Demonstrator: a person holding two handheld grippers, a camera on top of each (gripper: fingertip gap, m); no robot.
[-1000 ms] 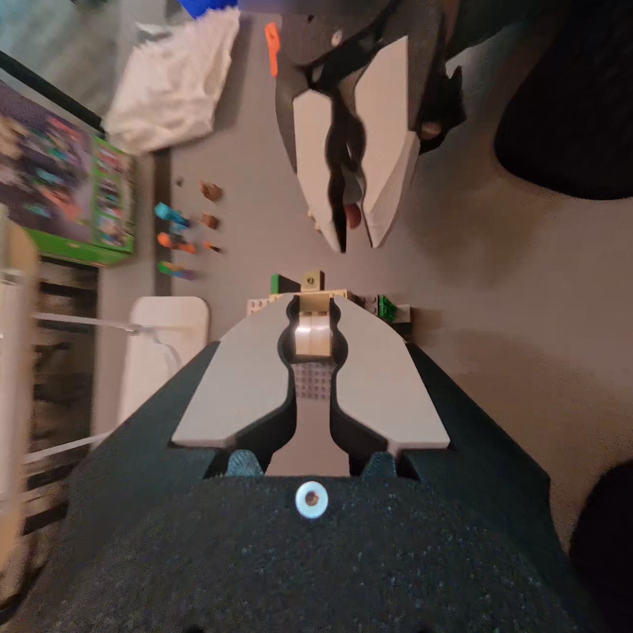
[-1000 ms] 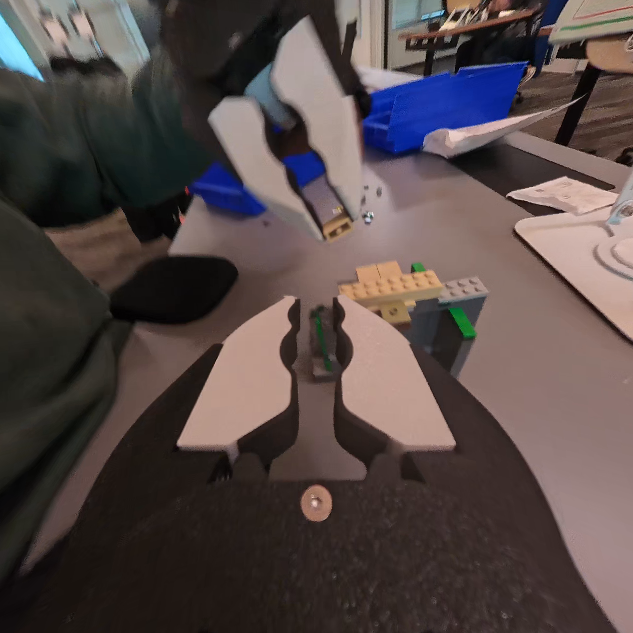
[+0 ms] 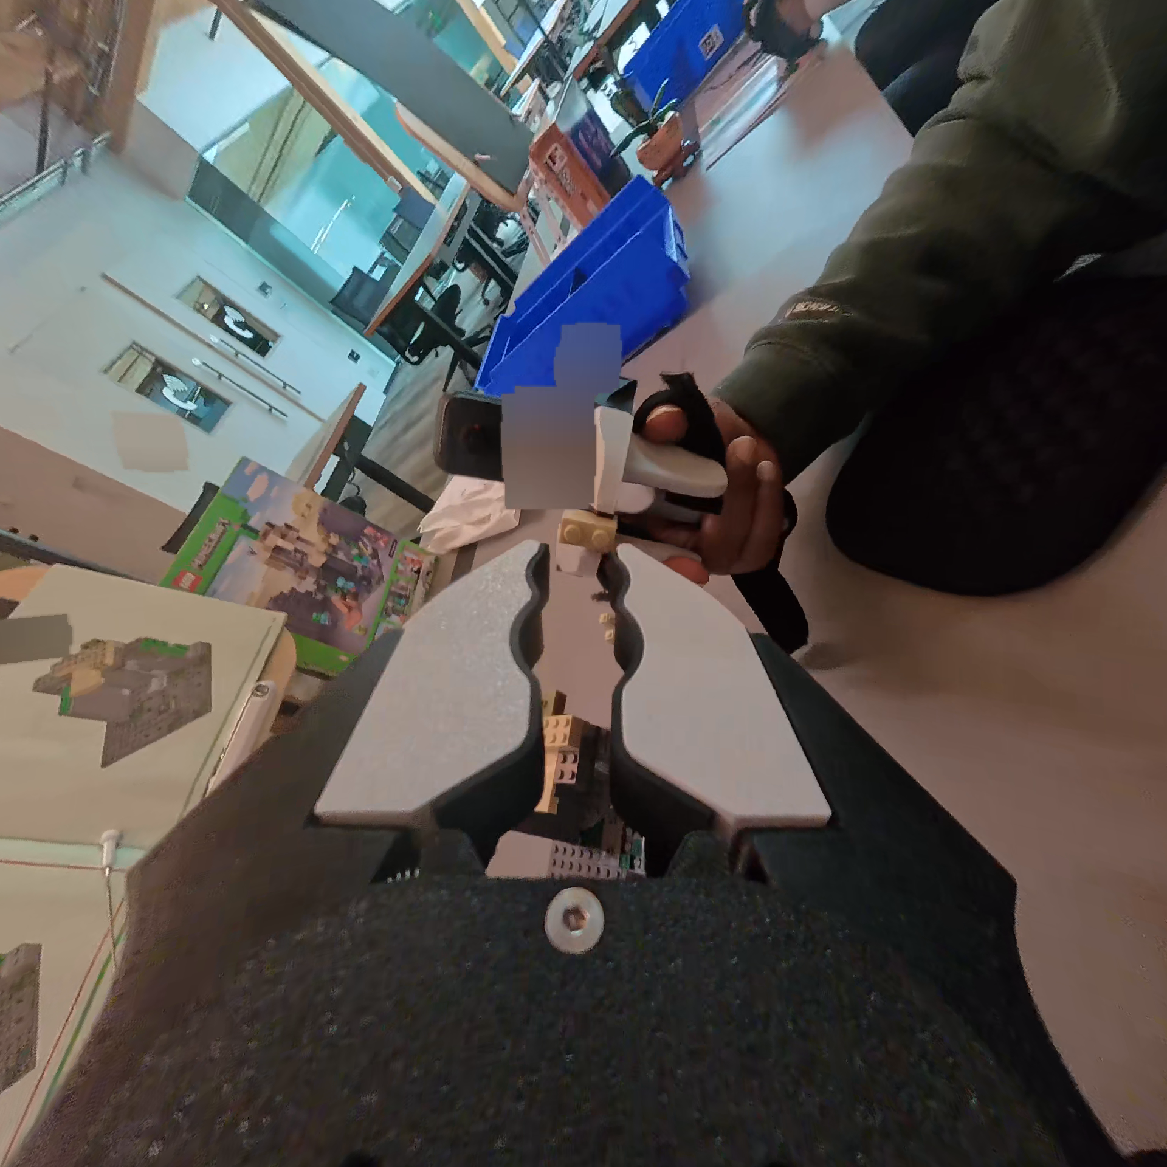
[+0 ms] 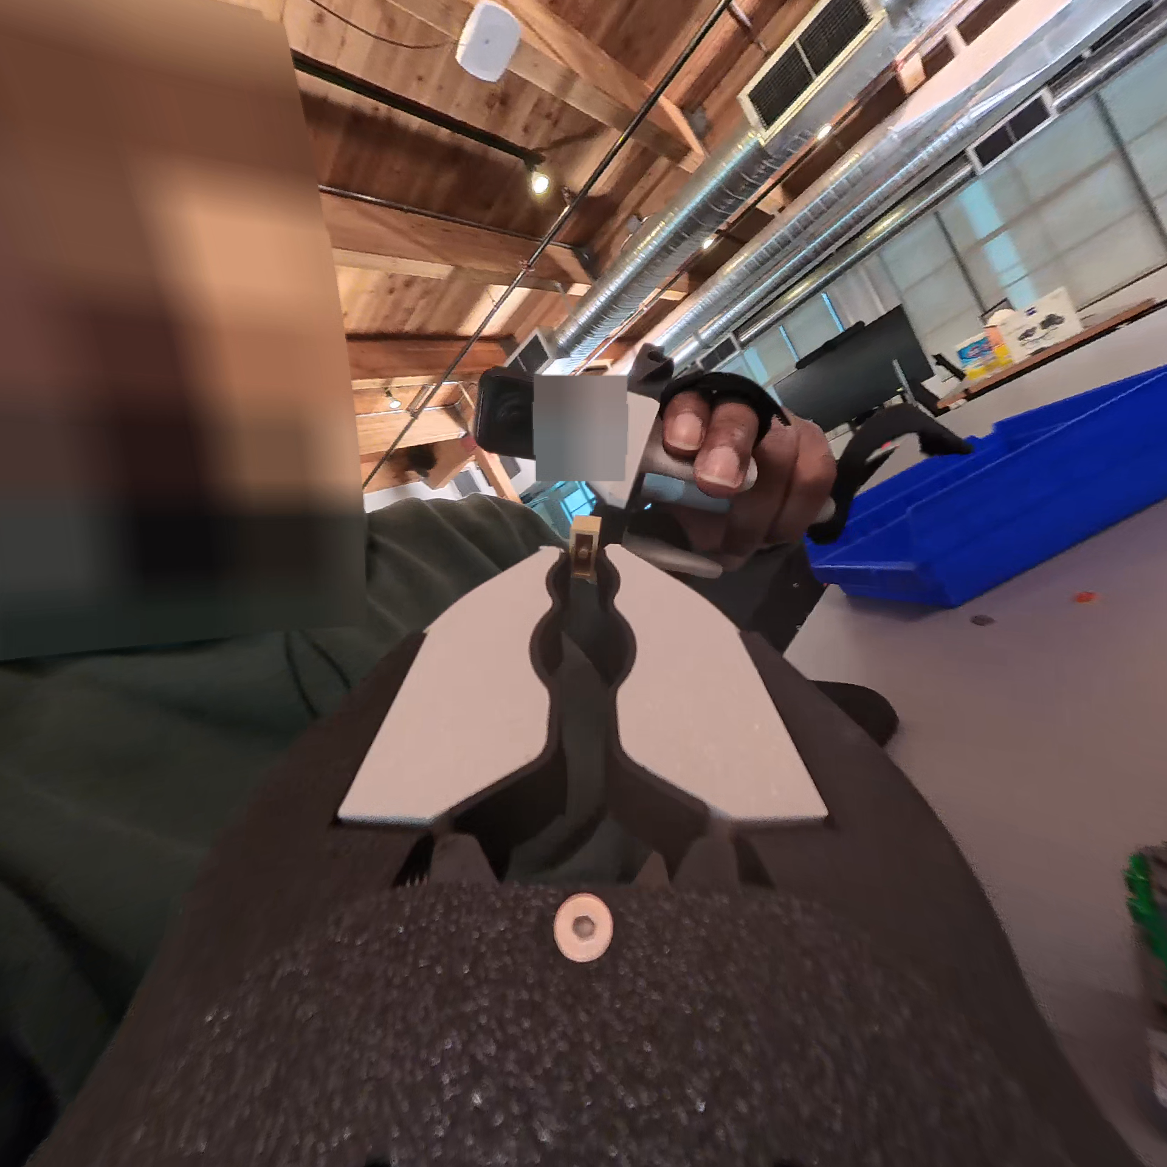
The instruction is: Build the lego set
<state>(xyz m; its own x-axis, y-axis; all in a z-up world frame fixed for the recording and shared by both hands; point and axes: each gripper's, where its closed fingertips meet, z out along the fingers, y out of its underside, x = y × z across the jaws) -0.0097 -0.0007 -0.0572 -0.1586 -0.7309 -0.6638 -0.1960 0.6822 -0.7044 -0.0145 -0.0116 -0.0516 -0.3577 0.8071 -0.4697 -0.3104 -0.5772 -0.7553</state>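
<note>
Tan brick (image 3: pixel 590 535) pinched tip to tip.
Clamped crosswise in right gripper (image 4: pixel 584 559); dead ahead of left gripper (image 3: pixel 579 550), slightly parted, empty.

Printed lettering on green set box (image 3: pixel 297 571)

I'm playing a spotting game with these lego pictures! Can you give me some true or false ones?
1. A small tan brick sits between the tips of the right hand-held gripper. True.
2. The big bin is red. False: it is blue.
3. A lego box with green edges stands behind the open instruction booklet. True.
4. The two hand-held grippers point away from each other. False: the left hand-held gripper faces the right one, tip to tip.
</note>
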